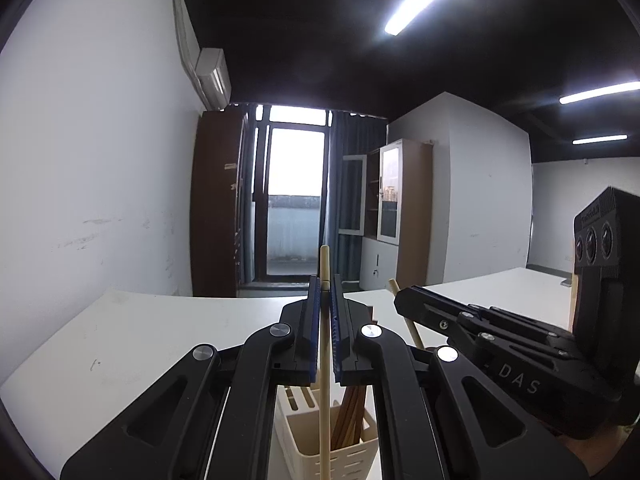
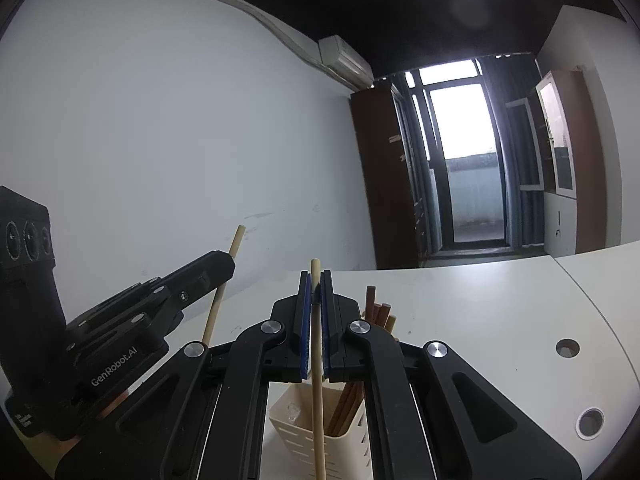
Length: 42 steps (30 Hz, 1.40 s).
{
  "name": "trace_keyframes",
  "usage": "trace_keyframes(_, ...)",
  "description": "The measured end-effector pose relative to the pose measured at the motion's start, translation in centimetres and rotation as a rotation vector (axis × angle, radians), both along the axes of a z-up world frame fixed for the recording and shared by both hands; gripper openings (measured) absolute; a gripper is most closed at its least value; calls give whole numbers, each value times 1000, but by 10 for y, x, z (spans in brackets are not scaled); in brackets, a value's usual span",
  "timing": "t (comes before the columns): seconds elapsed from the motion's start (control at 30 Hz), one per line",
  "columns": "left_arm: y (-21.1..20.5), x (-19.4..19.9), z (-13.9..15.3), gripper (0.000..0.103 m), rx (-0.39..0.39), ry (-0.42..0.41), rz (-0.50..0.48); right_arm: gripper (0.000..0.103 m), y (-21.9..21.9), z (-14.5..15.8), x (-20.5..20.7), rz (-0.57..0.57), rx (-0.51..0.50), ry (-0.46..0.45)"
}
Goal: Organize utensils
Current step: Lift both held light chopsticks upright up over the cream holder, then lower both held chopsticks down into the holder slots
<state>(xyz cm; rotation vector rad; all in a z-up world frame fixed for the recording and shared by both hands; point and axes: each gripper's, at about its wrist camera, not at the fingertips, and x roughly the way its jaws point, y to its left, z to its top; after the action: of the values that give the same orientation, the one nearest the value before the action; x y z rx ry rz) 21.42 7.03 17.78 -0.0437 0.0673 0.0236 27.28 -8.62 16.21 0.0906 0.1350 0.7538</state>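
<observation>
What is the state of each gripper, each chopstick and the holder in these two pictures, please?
Left gripper: shut on a pale wooden chopstick, held upright.
Right gripper: shut on a second pale wooden chopstick, held upright.
Cream slotted plastic utensil holder: standing upright on the white table, below both grippers.
Brown wooden chopsticks: standing inside the holder, leaning.

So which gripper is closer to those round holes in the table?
Right. The right gripper, clamped on a chopstick, has the holes off to its right. The left gripper is on its other side, farther from them.
</observation>
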Motion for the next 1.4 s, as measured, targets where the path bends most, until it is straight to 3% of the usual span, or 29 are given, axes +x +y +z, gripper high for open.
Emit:
trace_keyframes(0.4,0,12,8,4,-11,-61,-11,5,-5,7,6,28,138,-67)
trace_keyframes(0.73,10,12,10,4,-99,-264,-73,5,-2,6,17,74,279,-149)
trace_keyframes(1.23,16,47,-14,4,-155,-298,-102,5,-3,-21,35,75,390,-145)
trace_keyframes(1.4,18,54,-18,4,-153,-290,-91,5,3,-28,33,57,376,-145)
